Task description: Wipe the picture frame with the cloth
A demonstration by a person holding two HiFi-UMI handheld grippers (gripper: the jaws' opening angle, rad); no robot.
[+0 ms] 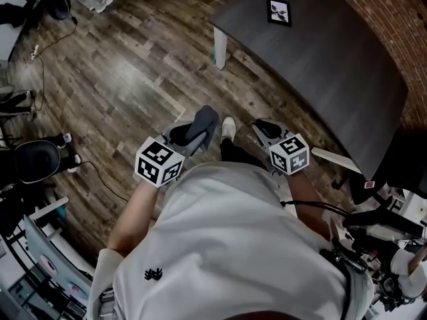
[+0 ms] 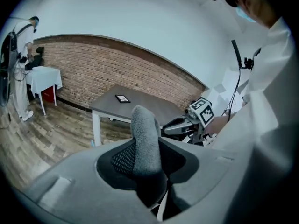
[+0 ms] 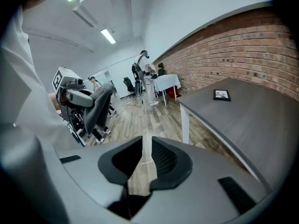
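The small black picture frame point(image 1: 279, 11) lies flat near the far end of the dark table point(image 1: 333, 59), well ahead of both grippers. It also shows in the left gripper view, picture frame point(image 2: 123, 98), and in the right gripper view, picture frame point(image 3: 222, 95). My left gripper point(image 1: 198, 131) is shut on a grey cloth point(image 1: 204, 123); the cloth point(image 2: 145, 141) stands up between its jaws. My right gripper point(image 1: 265, 129) hangs beside it over the wooden floor. Its jaws stand slightly apart with nothing between them, right gripper point(image 3: 145, 157).
A white table leg point(image 1: 220, 49) stands at the table's near corner. A brick wall point(image 3: 233, 50) runs behind the table. A black chair point(image 1: 35, 160) and cables sit at the left, and equipment point(image 1: 380, 245) at the lower right. A person point(image 2: 18, 64) stands by a white-covered table point(image 2: 44, 76).
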